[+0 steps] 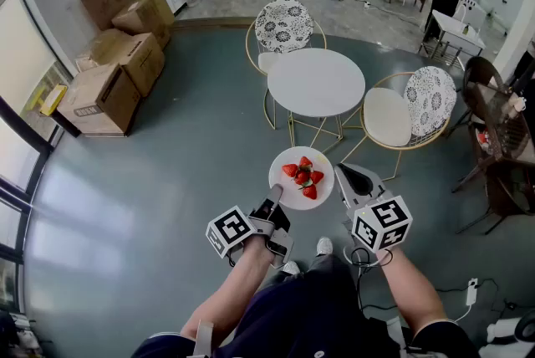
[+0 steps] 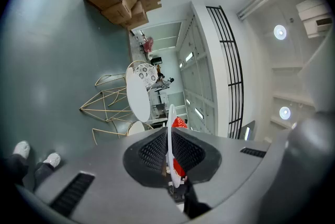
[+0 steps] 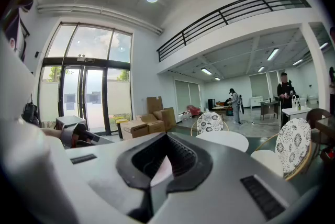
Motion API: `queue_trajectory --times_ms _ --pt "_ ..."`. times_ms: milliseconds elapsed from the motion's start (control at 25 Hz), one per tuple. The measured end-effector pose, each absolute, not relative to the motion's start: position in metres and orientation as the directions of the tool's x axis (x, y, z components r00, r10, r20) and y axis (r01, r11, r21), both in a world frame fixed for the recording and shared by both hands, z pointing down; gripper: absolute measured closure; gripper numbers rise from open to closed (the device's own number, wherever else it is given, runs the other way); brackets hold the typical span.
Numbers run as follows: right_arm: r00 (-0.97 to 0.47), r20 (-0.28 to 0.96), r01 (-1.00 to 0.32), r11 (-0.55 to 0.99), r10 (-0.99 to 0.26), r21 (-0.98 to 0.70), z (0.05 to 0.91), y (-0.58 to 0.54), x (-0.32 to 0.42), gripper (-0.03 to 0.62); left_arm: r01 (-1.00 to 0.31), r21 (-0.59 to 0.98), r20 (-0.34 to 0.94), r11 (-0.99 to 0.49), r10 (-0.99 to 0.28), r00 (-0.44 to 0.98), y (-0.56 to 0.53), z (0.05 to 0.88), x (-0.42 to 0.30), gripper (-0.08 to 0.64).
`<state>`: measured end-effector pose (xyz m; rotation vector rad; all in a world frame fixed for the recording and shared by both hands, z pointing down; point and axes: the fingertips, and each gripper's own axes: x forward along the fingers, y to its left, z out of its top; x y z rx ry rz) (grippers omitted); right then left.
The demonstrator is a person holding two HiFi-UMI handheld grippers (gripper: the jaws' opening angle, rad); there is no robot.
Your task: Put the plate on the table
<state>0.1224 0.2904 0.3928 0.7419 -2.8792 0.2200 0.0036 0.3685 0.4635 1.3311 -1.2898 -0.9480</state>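
Observation:
A white plate [image 1: 290,186] with several strawberries [image 1: 304,175] is held in the air in front of me, short of the round white table [image 1: 316,82]. My left gripper [image 1: 277,193] is shut on the plate's near-left rim. In the left gripper view the plate [image 2: 170,131] stands edge-on between the pads [image 2: 154,152], with a strawberry [image 2: 178,123] beside it and the table [image 2: 137,100] beyond. My right gripper [image 1: 341,174] meets the plate's right rim. A pale rim [image 3: 161,171] fills the narrow gap of its closed jaws, and the table [image 3: 222,140] lies ahead.
Two gold-framed chairs [image 1: 282,26] [image 1: 410,109] stand at the table's far and right sides. Cardboard boxes [image 1: 113,72] are stacked at the left wall. A dark table [image 1: 501,122] stands at the right. People stand far back. My shoes [image 1: 323,246] are on the grey floor.

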Motion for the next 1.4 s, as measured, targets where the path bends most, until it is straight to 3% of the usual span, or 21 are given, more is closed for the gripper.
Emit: queue_trajectory --times_ms 640,1400 --pt "-0.858 0.186 -0.502 0.859 -0.479 -0.098 0.397 0.285 0.117 0.588 -0.188 0.98 0.098 0.071 -0.986 0.135 0.363 0.468 0.0 0.543" --pt "-0.853 0.195 -0.509 0.854 -0.484 -0.11 0.405 0.203 0.112 0.588 -0.204 0.975 0.116 0.085 -0.983 0.144 0.284 0.475 -0.013 0.543"
